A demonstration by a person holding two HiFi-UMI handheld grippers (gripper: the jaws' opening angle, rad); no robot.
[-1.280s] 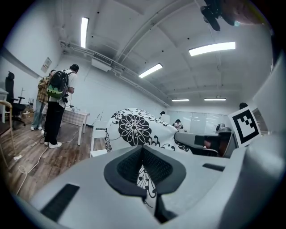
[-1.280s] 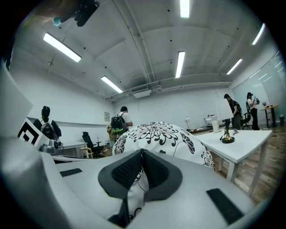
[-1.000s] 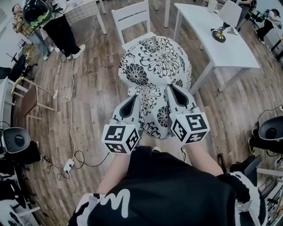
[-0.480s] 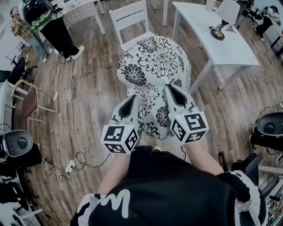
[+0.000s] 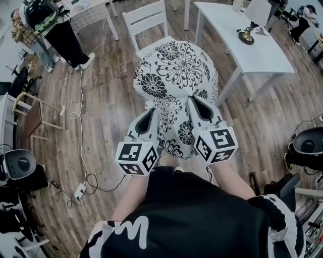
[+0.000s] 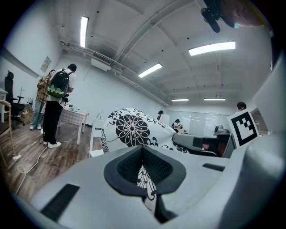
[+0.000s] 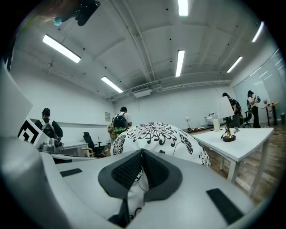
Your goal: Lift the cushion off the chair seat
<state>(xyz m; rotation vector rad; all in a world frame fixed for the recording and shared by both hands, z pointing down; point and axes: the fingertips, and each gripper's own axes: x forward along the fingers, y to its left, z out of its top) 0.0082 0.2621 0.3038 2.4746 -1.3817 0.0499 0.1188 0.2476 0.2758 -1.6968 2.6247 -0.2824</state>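
Over the white chair (image 5: 146,10), floral cushion (image 5: 176,70) is held up in front of the person, pinched at its near edge by both grippers.

Step in hand, as I read it: the lift itself. Grasp is done and the cushion is coming off the seat. Can't tell from head view whether the far edge rests on the seat or hangs clear, since the cushion hides nearly all of the seat. Left gripper view shows chair parts lower than the cushion's bulk, so prob. mostly raised.

Left gripper (image 5: 152,114): jaws closed tight on a fold of cushion fabric, w/ print squeezed btw the ribbed pads (image 6: 129,165). Right gripper (image 5: 194,102): same, jaws almost fully together, clamped on the fabric edge. Both sit side by side, about level, and neither touches the chair.

Next move, my guess: raise both grippers together & draw back toward the body so the cushion clears seat and backrest. Clamps need to stay tight, bc it's a fabric-only pinch w/ the stuffing's weight hanging off it and could slip. Keep the pair level to avoid swing.
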